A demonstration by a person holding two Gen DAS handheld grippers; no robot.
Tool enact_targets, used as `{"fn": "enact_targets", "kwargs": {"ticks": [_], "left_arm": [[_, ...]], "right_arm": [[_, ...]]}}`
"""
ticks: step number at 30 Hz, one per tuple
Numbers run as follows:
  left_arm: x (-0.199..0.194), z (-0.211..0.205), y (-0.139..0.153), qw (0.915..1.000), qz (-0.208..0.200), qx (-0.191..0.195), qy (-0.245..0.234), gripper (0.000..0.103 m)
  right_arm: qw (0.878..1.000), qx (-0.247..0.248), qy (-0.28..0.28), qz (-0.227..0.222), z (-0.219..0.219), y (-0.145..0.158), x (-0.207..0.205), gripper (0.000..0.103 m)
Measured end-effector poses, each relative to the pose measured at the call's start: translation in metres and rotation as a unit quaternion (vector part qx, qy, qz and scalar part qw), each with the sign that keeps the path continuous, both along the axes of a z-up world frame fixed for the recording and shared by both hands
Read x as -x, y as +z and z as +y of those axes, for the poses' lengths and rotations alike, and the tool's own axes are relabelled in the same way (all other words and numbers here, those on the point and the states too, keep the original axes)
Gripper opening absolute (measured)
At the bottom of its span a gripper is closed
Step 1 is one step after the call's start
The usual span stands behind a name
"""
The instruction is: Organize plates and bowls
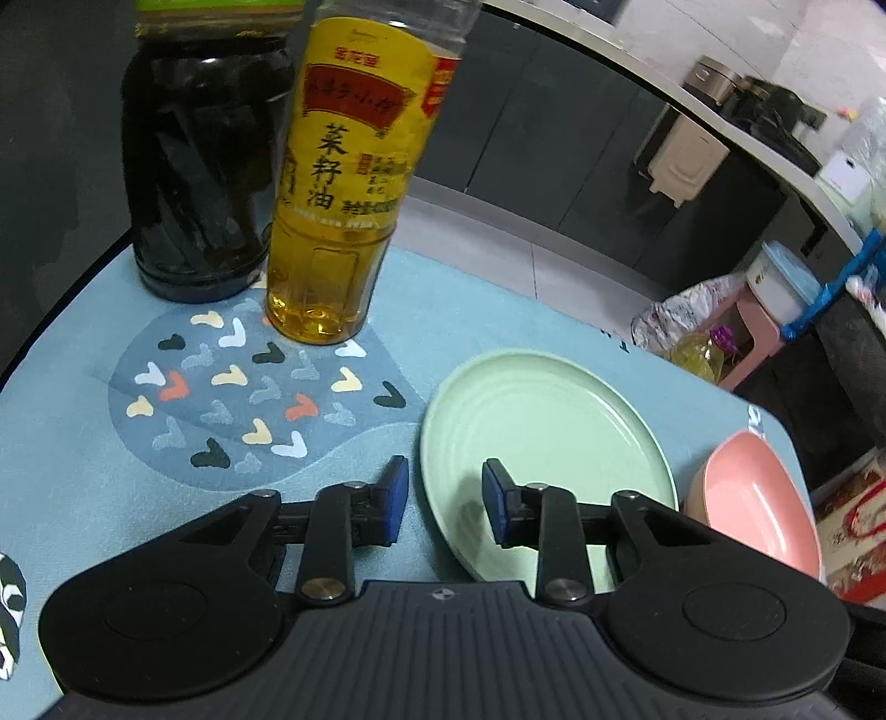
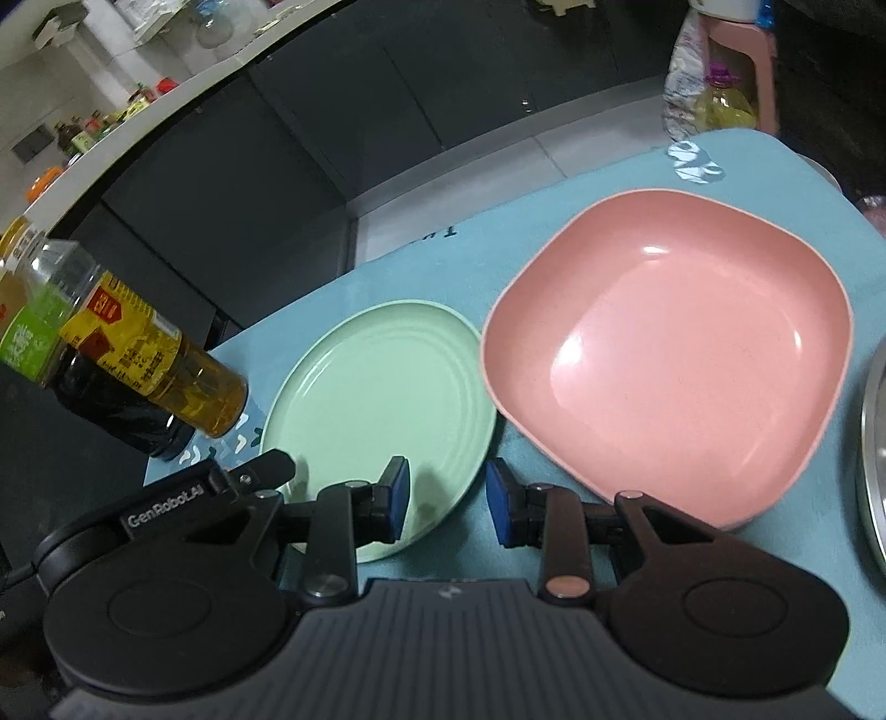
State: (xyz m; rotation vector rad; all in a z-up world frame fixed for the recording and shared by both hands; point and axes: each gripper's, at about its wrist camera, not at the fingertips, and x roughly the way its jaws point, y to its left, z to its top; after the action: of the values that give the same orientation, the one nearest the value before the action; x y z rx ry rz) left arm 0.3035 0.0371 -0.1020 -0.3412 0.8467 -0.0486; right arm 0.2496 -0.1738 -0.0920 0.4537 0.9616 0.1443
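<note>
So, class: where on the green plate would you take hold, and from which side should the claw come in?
Grip the near rim of the green plate, coming in low from the camera side. It lies flat on the blue mat and is shallow, so only its thin raised edge fits between the pads. The left claw already straddles that edge, open; the pink dish crowds the right side.

A long white countertop (image 1: pixel 736 119) is curving above dark grey cabinet doors (image 2: pixel 232 183), pale floor tiles (image 1: pixel 487 243) are lying below them, a pink stool (image 1: pixel 742 343) is standing on the floor, and soft indoor light is reflecting on the white wall (image 1: pixel 747 33).
</note>
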Motion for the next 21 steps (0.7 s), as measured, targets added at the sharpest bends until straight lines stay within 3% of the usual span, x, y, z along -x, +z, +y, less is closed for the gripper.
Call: {"fn": "enact_targets", "kwargs": {"ticks": [2, 21], "left_arm": [[0.004, -0.003, 0.001, 0.9998, -0.001, -0.020, -0.006, 0.014], [0.097, 0.044, 0.035, 0.9994, -0.031, 0.005, 0.017, 0.014]], "right_arm": [[1.000, 0.018, 0.015, -0.003, 0.003, -0.001, -0.002, 0.013], [0.997, 0.012, 0.076, -0.020, 0.027, 0.034, 0.057, 0.013]]}}
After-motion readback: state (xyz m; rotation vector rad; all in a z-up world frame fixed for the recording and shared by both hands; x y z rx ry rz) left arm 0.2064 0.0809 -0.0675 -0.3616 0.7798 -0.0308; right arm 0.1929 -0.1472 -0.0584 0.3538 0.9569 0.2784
